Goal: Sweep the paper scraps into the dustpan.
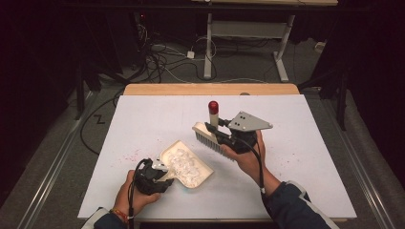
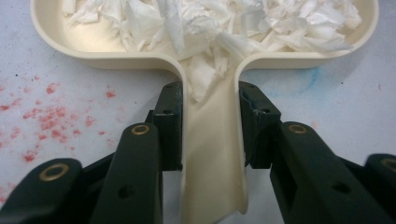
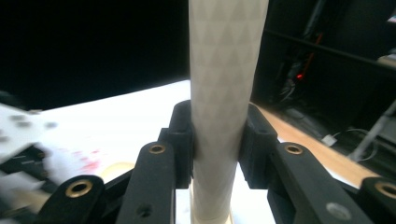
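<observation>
white paper scraps (image 1: 184,163) are already gathered in the cream dustpan (image 1: 200,169), which lies near the counter's front edge, left of its middle. its handle is clamped between the fingers of the left gripper (image 2: 210,126). the brush (image 1: 210,136) is held off the counter by its pale handle, gripped tight by the right gripper (image 3: 218,144). sweeping is judged largely done; faint red specks (image 2: 42,116) remain on the white counter (image 1: 296,157), and the pan is not yet emptied.
</observation>
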`<state>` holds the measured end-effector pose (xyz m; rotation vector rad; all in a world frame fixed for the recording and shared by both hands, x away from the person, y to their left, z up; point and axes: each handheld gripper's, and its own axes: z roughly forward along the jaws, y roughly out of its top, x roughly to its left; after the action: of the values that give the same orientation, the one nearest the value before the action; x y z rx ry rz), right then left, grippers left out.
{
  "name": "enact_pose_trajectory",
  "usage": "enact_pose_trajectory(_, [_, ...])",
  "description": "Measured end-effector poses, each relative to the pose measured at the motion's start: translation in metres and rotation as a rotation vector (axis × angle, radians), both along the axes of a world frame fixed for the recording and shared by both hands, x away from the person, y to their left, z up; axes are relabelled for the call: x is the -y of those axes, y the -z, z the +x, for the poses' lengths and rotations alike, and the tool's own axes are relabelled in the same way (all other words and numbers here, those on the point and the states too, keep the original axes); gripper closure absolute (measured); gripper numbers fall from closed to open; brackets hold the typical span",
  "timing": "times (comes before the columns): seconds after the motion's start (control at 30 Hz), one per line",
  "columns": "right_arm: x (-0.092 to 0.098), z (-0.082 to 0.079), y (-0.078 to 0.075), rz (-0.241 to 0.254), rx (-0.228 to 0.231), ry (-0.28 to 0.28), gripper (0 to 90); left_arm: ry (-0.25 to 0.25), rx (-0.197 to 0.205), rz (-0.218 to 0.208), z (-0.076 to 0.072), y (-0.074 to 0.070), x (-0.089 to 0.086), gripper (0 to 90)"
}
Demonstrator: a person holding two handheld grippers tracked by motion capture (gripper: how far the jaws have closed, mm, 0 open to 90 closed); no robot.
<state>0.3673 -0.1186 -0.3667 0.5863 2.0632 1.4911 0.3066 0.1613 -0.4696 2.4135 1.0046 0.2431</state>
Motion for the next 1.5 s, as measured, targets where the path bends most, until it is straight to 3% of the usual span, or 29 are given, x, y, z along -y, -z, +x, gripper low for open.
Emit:
enact_pose_trajectory(0.23, [-0.016,0.038,0.024,-0.023,0.043,0.027,70.3,-0.008,0.0,-0.004,0.002,0.0,-0.005,63.2])
enact_pose_trajectory(0.33, [-0.025,0.045,0.035,-0.042,0.025,0.041,70.4,-0.018,-0.001,-0.009,0.002,0.001,-0.008,63.2])
enact_pose_trajectory(0.57, [-0.045,0.032,0.044,-0.052,0.0,-0.044,70.1,-0.02,0.001,-0.006,0.002,0.001,-0.01,63.1])
enact_pose_trajectory(0.7, [-0.056,0.018,0.044,-0.063,-0.002,-0.14,70.2,-0.023,-0.001,-0.003,0.002,0.0,-0.01,63.1])
enact_pose_trajectory(0.8, [-0.058,0.008,0.042,-0.066,-0.03,-0.195,70.2,-0.019,-0.007,-0.001,0.002,0.0,-0.012,63.2])
enact_pose_trajectory(0.87, [-0.057,0.001,0.038,-0.069,-0.034,-0.218,70.3,-0.021,-0.007,0.002,0.001,0.0,-0.013,63.1])
enact_pose_trajectory(1.0, [-0.048,-0.008,0.027,-0.025,-0.045,-0.257,70.4,-0.028,-0.009,0.005,0.0,0.0,-0.014,63.1])
enact_pose_trajectory(1.27, [-0.02,-0.012,0.01,-0.001,-0.038,-0.238,70.3,-0.034,-0.005,0.007,-0.001,0.0,-0.014,63.1])
enact_pose_trajectory(1.37, [-0.005,-0.013,0.01,0.02,-0.041,-0.205,70.4,-0.037,-0.011,-0.001,0.0,0.0,-0.015,63.0])
enact_pose_trajectory(1.5, [0.003,-0.012,0.011,-0.007,-0.03,-0.157,70.3,-0.043,-0.007,0.002,-0.001,0.0,-0.014,63.0])
